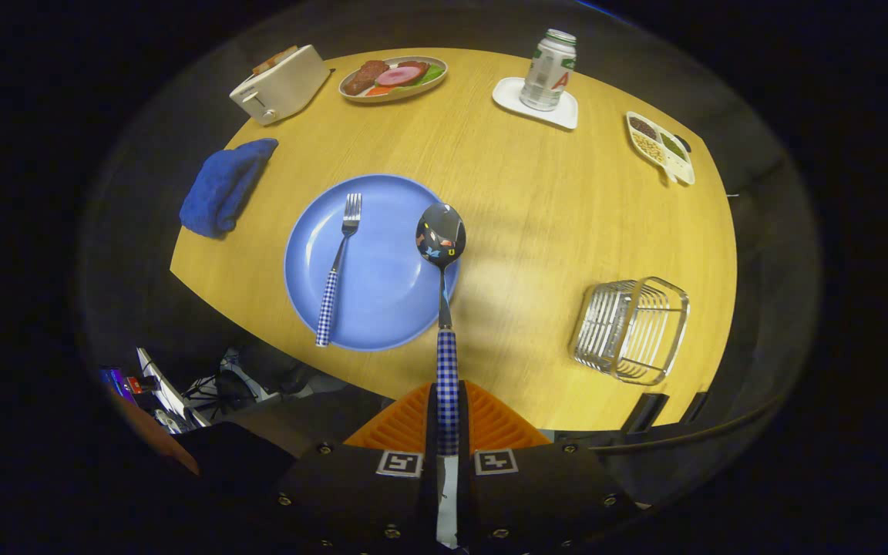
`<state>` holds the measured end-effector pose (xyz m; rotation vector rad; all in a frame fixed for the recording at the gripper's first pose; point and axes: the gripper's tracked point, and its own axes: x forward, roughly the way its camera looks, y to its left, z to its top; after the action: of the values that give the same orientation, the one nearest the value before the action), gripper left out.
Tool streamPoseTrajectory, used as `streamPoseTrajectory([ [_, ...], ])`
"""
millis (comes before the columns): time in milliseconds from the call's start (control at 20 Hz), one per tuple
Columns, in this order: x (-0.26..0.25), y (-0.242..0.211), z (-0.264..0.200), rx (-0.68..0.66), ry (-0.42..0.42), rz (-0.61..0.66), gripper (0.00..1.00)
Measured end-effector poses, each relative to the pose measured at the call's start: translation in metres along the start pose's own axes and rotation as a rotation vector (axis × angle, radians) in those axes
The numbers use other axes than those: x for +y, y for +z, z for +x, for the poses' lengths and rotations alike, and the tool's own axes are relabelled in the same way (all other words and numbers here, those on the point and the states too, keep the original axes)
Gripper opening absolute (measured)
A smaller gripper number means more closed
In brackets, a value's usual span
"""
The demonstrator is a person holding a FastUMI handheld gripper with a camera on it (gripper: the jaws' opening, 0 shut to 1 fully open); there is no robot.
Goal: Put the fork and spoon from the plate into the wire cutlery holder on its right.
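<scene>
The spoon (444,308) was clamped by its checked handle between the fingers (448,420) of the gripper, its bowl held out ahead above the right rim of the blue plate (382,308). The fork (338,270) was left lying on the plate's left half. The wire cutlery holder (631,330) was seen on the bench (521,200) to the right, well apart from the plate, with bare wood between them. Farther off were set a blue cloth (224,186), a toaster (280,83), a dish of food (393,77), a can (548,69) on a white coaster (513,96) and a divided snack tray (660,146).
</scene>
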<state>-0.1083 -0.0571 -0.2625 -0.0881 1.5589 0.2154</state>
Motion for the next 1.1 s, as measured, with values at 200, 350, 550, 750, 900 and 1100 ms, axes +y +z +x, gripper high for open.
streamPoseTrajectory([
  [200, -0.038, -0.020, -0.030, -0.022, -0.059, 0.049, 0.11],
  [350, -0.057, -0.033, -0.048, -0.021, -0.090, 0.057, 0.10],
  [550, -0.082, -0.055, -0.059, 0.023, -0.133, 0.044, 0.10],
  [750, -0.127, -0.068, -0.061, 0.099, -0.201, 0.027, 0.10],
  [900, -0.141, -0.075, -0.061, 0.140, -0.221, 0.007, 0.10],
  [1100, -0.146, -0.075, -0.055, 0.171, -0.219, -0.004, 0.10],
])
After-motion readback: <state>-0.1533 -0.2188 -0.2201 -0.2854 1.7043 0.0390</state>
